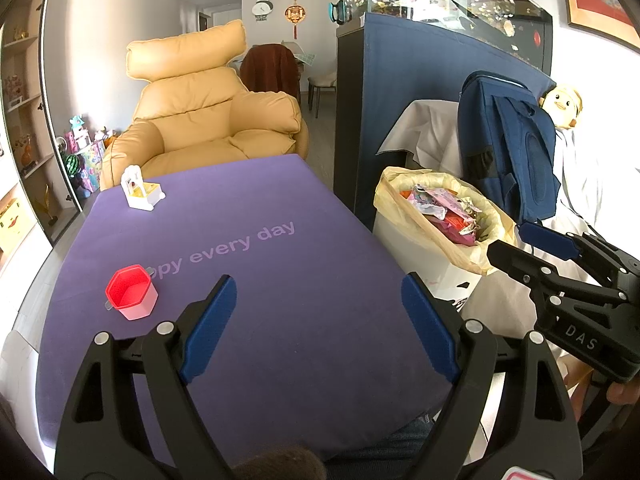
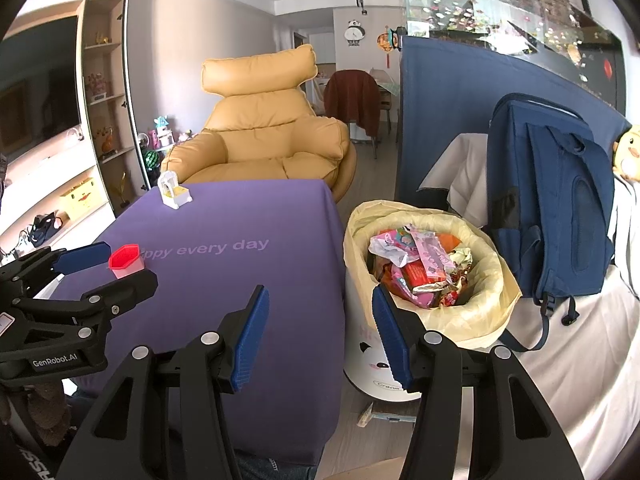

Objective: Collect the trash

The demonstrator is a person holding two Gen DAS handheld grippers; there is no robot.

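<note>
Trash bin (image 2: 428, 280) just beyond spread, empty right gripper (image 2: 320, 336), left gripper (image 1: 320, 328) spread over table (image 1: 280, 272)

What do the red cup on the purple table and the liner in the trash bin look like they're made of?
The red cup looks like rigid moulded plastic: crisp hexagonal rim, smooth even colour, paler pink towards the base. The bin liner looks like thin, soft plastic film, pale yellow and slightly translucent, crinkled and folded over the rim of the white bin. Both are guesses from looks alone.
</note>
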